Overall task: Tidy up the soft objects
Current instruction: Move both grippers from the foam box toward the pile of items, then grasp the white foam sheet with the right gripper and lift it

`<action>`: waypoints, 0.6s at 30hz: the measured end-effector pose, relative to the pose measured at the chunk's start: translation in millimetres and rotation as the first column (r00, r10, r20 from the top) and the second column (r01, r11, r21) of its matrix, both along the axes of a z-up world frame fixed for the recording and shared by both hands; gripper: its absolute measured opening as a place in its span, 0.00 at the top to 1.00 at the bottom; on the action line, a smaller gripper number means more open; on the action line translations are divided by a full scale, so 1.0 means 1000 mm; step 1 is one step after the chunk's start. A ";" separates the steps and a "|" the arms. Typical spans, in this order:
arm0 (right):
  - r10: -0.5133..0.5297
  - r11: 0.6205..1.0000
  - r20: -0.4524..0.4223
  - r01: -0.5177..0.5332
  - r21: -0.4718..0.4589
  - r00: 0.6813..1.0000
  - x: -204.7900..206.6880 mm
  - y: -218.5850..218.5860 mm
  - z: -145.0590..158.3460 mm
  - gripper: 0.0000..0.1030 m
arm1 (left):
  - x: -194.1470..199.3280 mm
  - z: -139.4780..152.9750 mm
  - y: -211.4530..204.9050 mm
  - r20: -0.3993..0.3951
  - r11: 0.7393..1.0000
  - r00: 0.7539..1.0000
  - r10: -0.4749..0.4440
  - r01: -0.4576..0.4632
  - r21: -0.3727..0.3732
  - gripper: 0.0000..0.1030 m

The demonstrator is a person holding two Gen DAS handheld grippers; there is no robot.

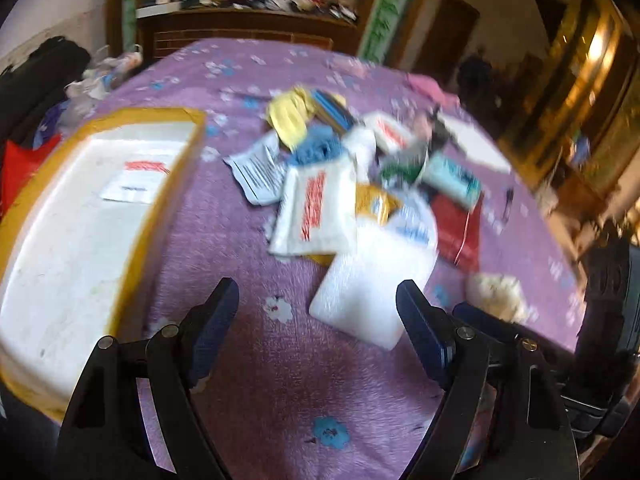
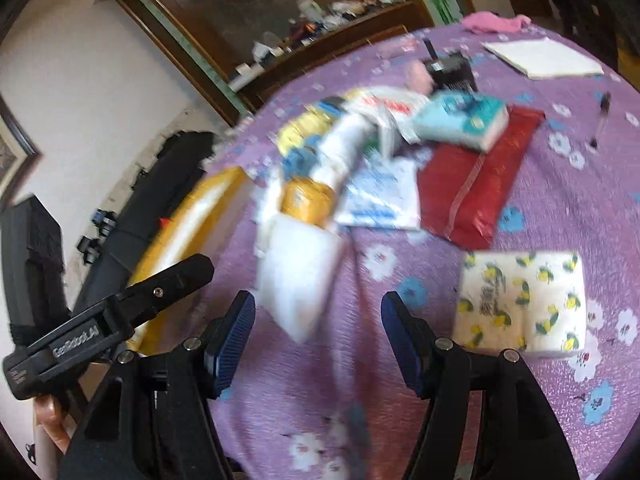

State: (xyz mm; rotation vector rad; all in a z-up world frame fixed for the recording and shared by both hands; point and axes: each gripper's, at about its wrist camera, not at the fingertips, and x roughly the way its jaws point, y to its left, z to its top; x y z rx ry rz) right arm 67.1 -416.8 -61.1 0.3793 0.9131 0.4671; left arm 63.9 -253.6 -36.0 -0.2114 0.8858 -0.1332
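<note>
Left wrist view: the left gripper [image 1: 316,302] is held wide and empty just beside the white foam box [image 1: 52,248], its jaws aimed at the white padded pouch [image 1: 372,280], seemingly for boxing.

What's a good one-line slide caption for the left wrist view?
Open left gripper hovers over purple floral bedspread, between a white foam box and piled soft packets.

Purple floral bedspread [image 1: 224,208]: white tray [image 1: 60,240], blurred packet heap [image 1: 344,184], probably tissues [image 2: 520,300].
</note>
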 end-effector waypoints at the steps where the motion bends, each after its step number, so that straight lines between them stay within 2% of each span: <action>1: 0.004 1.000 -0.014 -0.005 -0.023 1.000 -0.002 0.000 -0.002 0.36 | 0.004 -0.007 -0.003 -0.023 1.000 1.000 -0.003 0.003 -0.001 0.21; 4: 0.025 0.996 0.019 -0.024 -0.081 0.999 -0.006 0.006 -0.002 0.37 | 0.006 -0.018 -0.001 -0.029 0.997 0.999 -0.021 0.019 -0.072 0.21; 6: 0.015 0.993 0.030 -0.011 -0.121 0.999 -0.006 0.011 -0.004 0.37 | 0.013 -0.025 -0.003 -0.044 0.998 0.999 -0.020 0.017 -0.068 0.24; 7: 0.018 0.990 0.036 -0.013 -0.138 0.999 -0.007 0.013 -0.004 0.37 | 0.017 -0.027 -0.004 -0.054 0.998 0.998 -0.023 0.019 -0.067 0.35; 9: 0.005 0.988 0.044 0.002 -0.155 0.999 -0.007 0.014 -0.009 0.37 | 0.021 -0.033 -0.005 -0.072 0.995 0.997 -0.036 0.029 -0.097 0.44; 11: 0.002 0.985 0.048 0.007 -0.172 0.999 -0.005 0.017 -0.011 0.40 | 0.024 -0.034 -0.003 -0.063 0.989 0.997 -0.049 0.040 -0.144 0.58; 13: -0.021 0.976 0.060 0.034 -0.214 0.998 -0.007 0.023 -0.012 0.59 | 0.023 -0.030 -0.006 -0.044 0.989 0.997 -0.061 0.054 -0.136 0.72; 15: -0.018 0.971 0.059 0.032 -0.236 0.998 -0.003 0.029 -0.010 0.69 | 0.024 -0.027 -0.012 -0.027 0.994 0.998 -0.056 0.053 -0.092 0.78; 16: -0.017 0.969 0.060 0.031 -0.246 0.998 -0.002 0.029 -0.010 0.80 | 0.025 -0.026 -0.012 -0.030 0.993 0.998 -0.055 0.052 -0.106 0.83; 18: 0.014 0.971 0.060 0.001 -0.240 0.998 -0.003 0.029 -0.004 0.92 | 0.028 -0.027 -0.007 -0.035 0.987 0.998 -0.057 0.051 -0.152 0.86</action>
